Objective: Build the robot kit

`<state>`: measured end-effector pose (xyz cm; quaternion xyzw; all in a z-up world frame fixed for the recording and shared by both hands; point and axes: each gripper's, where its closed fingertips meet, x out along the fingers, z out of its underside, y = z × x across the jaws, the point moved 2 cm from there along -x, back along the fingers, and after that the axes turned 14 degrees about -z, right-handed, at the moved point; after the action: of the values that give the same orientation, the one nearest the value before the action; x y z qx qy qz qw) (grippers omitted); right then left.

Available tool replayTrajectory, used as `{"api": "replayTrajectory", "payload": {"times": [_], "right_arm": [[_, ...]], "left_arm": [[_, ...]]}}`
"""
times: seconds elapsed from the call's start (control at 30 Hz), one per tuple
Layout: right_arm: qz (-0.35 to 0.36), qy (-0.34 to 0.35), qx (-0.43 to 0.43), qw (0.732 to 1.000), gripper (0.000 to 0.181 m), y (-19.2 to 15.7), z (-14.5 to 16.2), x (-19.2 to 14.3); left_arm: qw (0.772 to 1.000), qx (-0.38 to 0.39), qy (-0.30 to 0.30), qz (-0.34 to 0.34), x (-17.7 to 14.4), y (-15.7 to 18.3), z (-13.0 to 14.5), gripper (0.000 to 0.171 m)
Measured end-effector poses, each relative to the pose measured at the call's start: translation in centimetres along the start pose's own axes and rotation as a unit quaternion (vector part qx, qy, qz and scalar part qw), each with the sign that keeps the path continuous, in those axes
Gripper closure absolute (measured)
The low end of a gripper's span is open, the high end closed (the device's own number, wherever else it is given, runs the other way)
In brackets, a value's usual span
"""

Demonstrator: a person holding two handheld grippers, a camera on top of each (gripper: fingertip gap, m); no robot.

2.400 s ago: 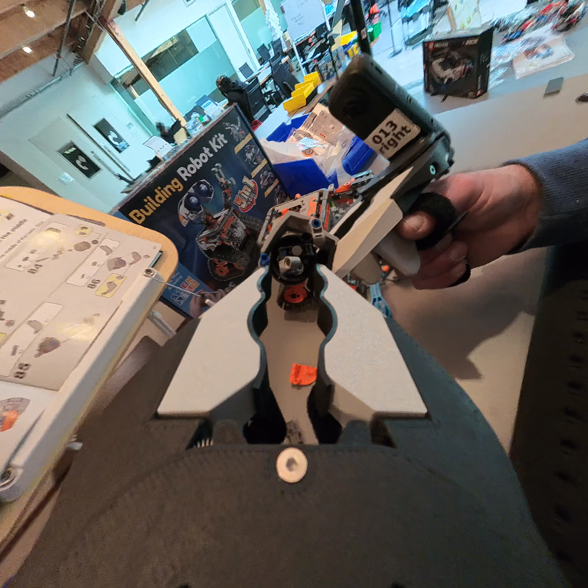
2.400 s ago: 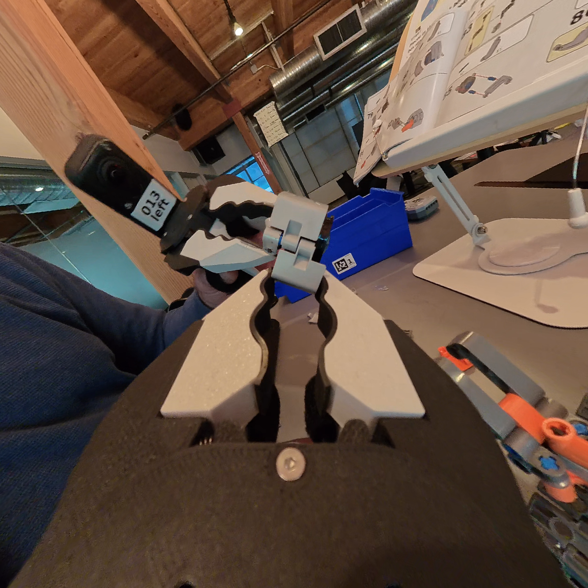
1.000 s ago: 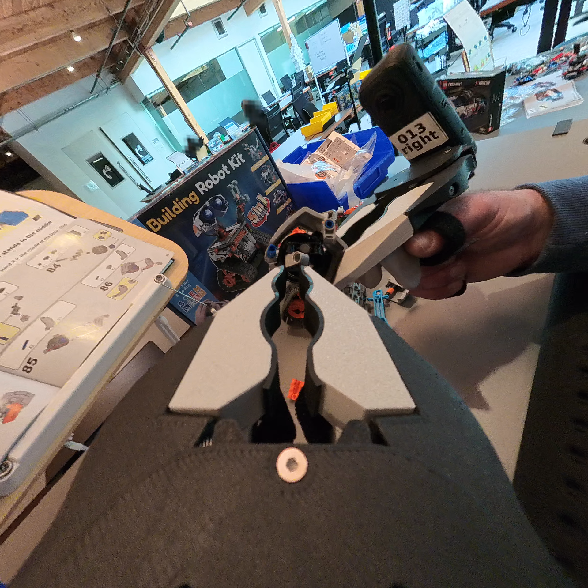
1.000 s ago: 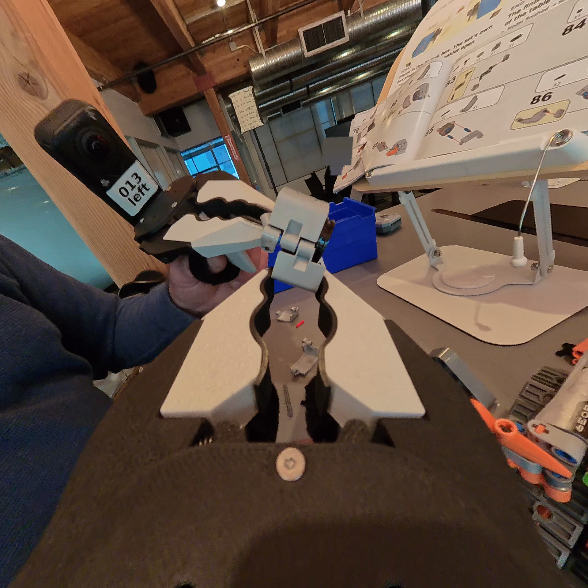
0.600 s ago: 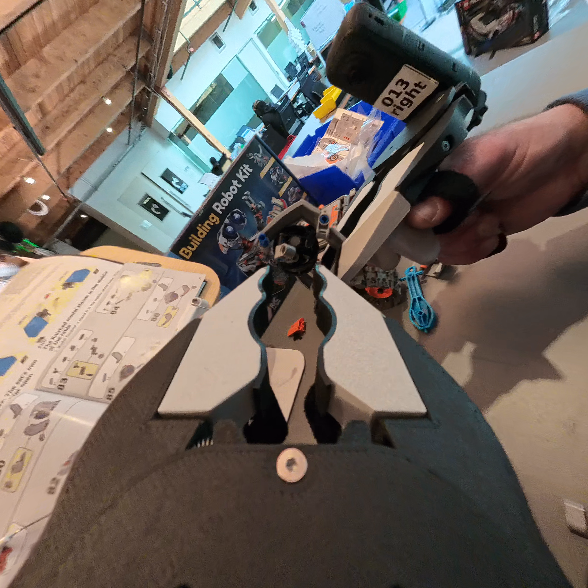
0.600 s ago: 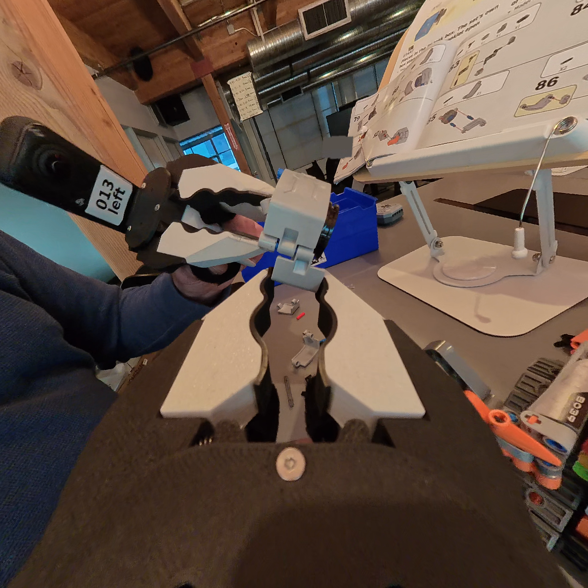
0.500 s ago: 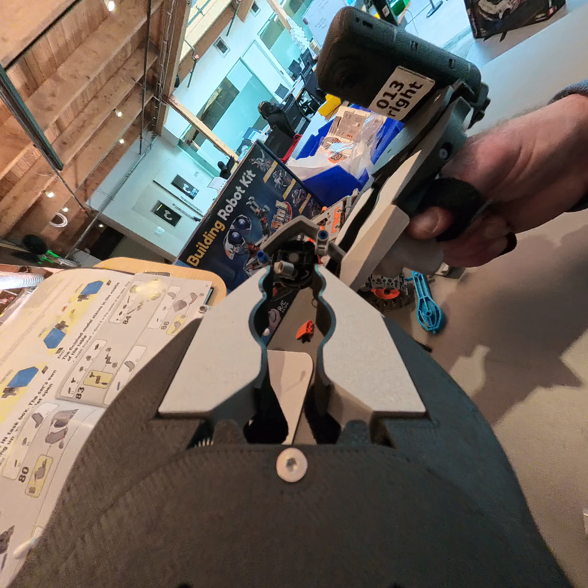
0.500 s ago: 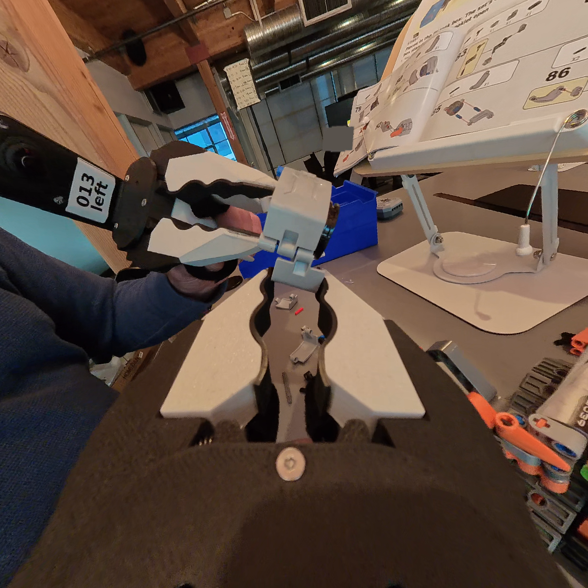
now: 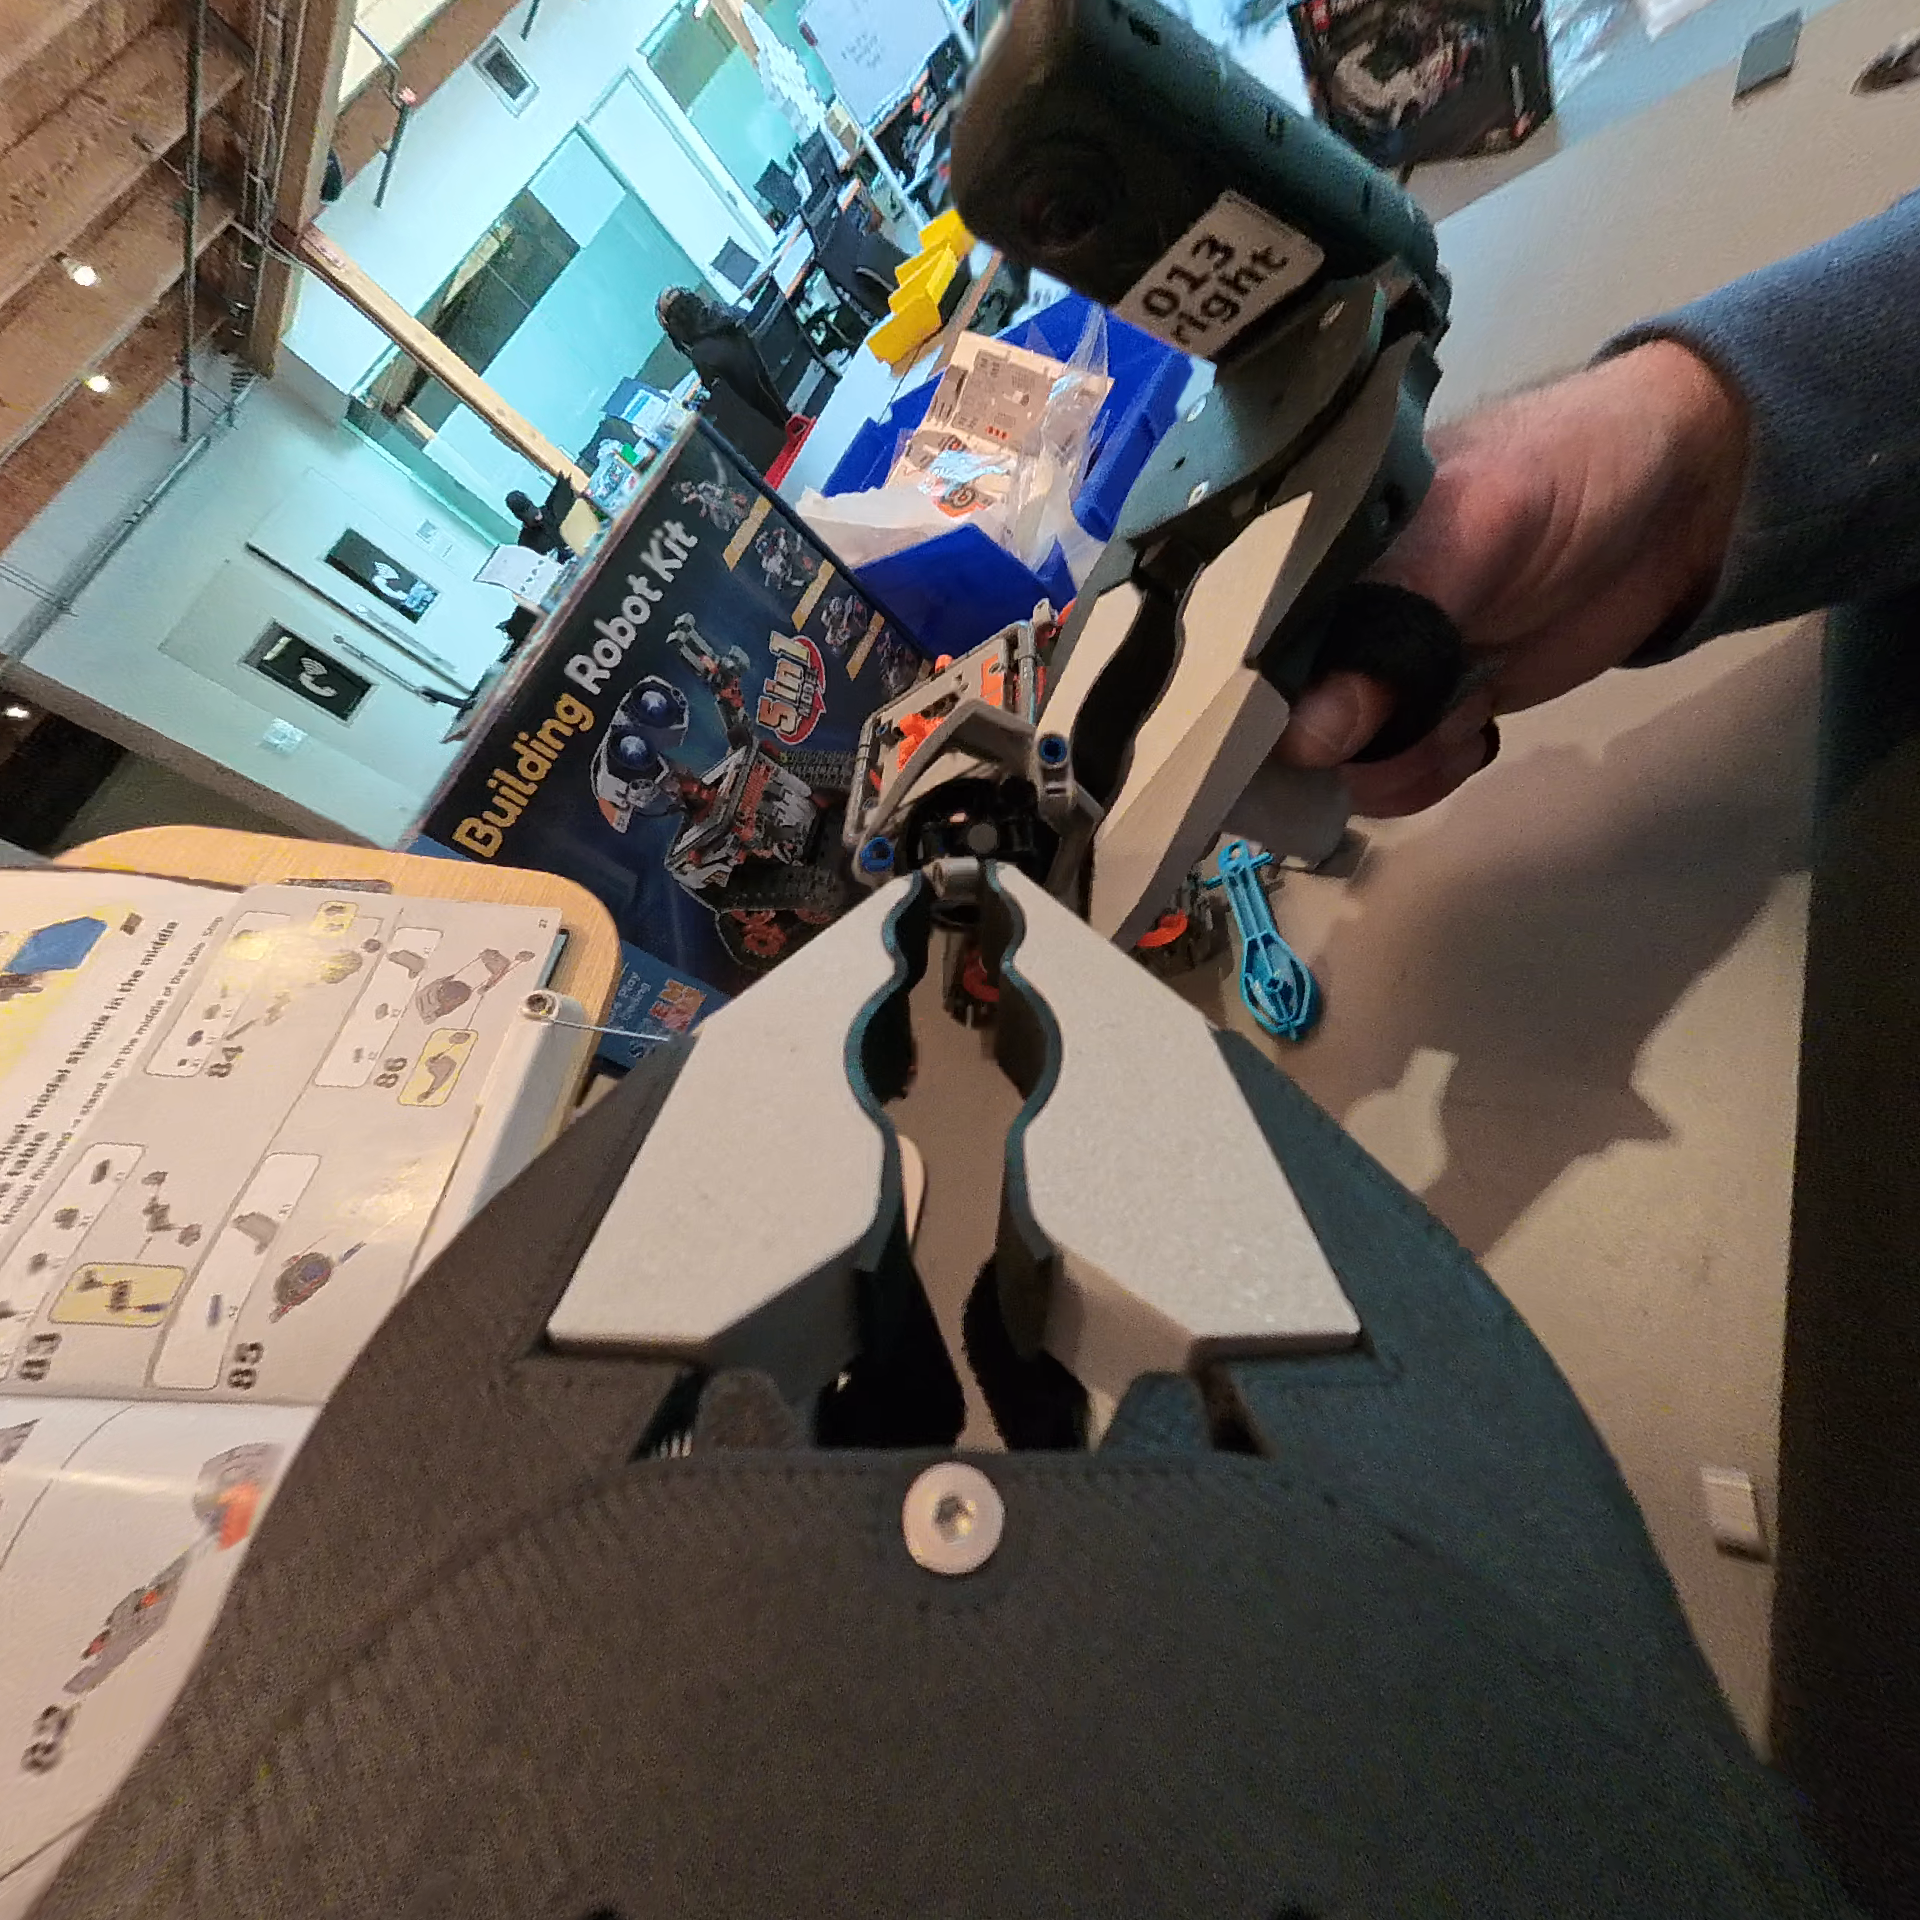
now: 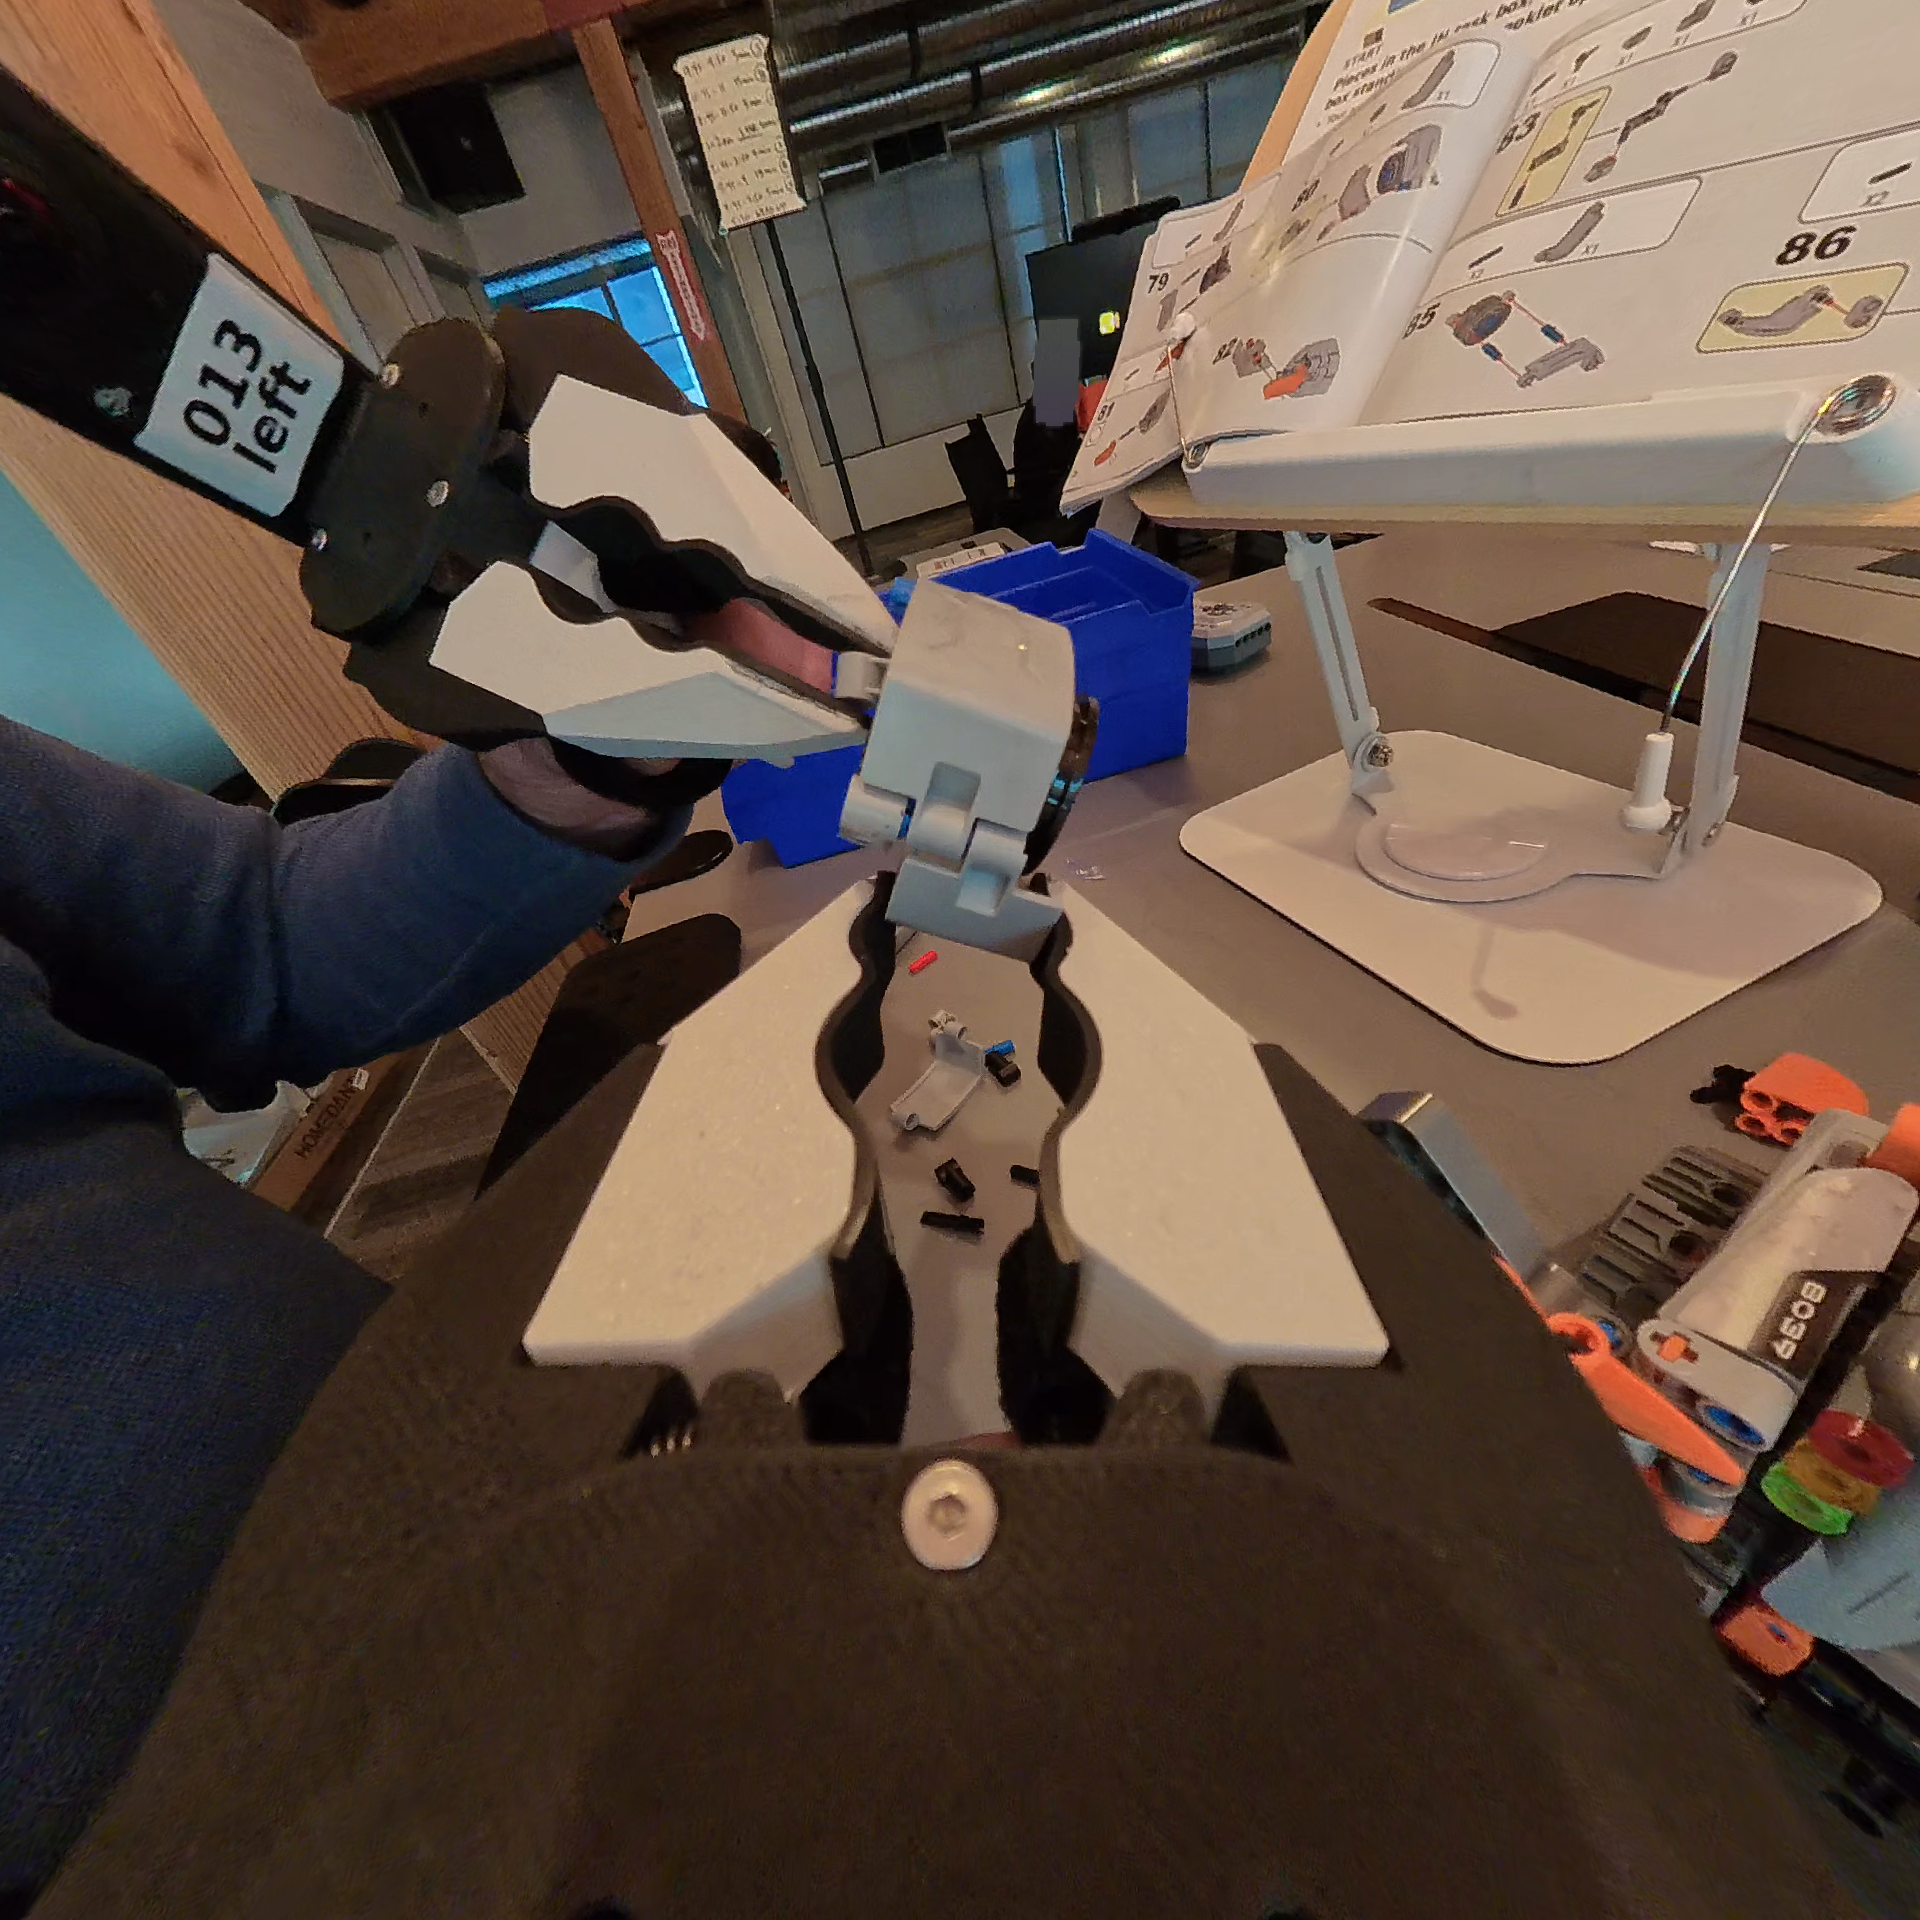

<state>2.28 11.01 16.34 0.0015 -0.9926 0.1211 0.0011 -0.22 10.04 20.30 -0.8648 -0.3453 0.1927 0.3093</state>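
Observation:
A grey building-block assembly (image 10: 966,717) with a black wheel-like core (image 9: 966,821) hangs in the air between both grippers. My right gripper (image 10: 961,920) is shut on the assembly's lower grey hinge piece. My left gripper (image 9: 956,883) is shut on a small grey stub on the assembly's side. In the right wrist view the left gripper (image 10: 857,681) comes in from the upper left, held by a hand in a blue sleeve. In the left wrist view the right gripper (image 9: 1081,831) comes in from the upper right.
An open instruction booklet (image 10: 1558,208) lies on a white stand (image 10: 1538,914); it also shows in the left wrist view (image 9: 260,1091). A kit box (image 9: 665,707) and a blue bin (image 10: 1101,644) stand behind. Loose small parts (image 10: 940,1081) and a part-built model (image 10: 1766,1330) lie on the grey table. Less than 4 cm separates the two grippers' tips.
My left gripper's jaws have narrowed onto the grey stub. The left gripper has swung higher and tilted, and the assembly has turned with it. The right gripper keeps its hold.

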Motion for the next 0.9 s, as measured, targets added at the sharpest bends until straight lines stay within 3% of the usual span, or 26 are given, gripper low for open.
{"api": "replayTrajectory", "payload": {"times": [0.2, 0.3, 0.4, 0.5, 0.6, 0.67, 0.9], "right_arm": [[-0.012, 0.005, 0.001, 1.0, 0.154, -0.3, -0.3, -0.2], [-0.02, -0.004, 0.007, 1.0, 0.134, -0.3, -0.6, -1.2], [-0.02, 0.024, -0.003, 1.0, 0.132, -0.3, -2.4, -3.0], [-0.027, 0.038, 0.007, 0.999, 0.135, -0.4, -3.2, -3.3], [-0.045, 0.01, 0.042, 0.998, 0.144, -0.3, -1.8, -2.4], [-0.054, 0.018, 0.051, 0.997, 0.157, -0.4, -1.6, -2.3], [-0.034, 0.096, 0.046, 0.994, 0.16, 0.0, -3.1, -3.0]], "left_arm": [[1.0, -0.011, 0.009, 0.006, 0.0, -0.1, -0.1, 0.167], [1.0, 0.021, -0.001, 0.005, -0.1, -0.3, 0.3, 0.168], [0.998, 0.066, -0.006, 0.017, -0.3, 0.2, 0.2, 0.168], [0.991, 0.132, -0.017, 0.034, -0.2, 1.2, 0.3, 0.168], [0.987, 0.155, -0.011, 0.044, -0.1, 1.8, -0.3, 0.168], [0.984, 0.171, -0.015, 0.046, 0.0, 1.9, -0.2, 0.168], [0.989, 0.148, -0.006, 0.017, 0.2, 1.3, -0.6, 0.168]]}}
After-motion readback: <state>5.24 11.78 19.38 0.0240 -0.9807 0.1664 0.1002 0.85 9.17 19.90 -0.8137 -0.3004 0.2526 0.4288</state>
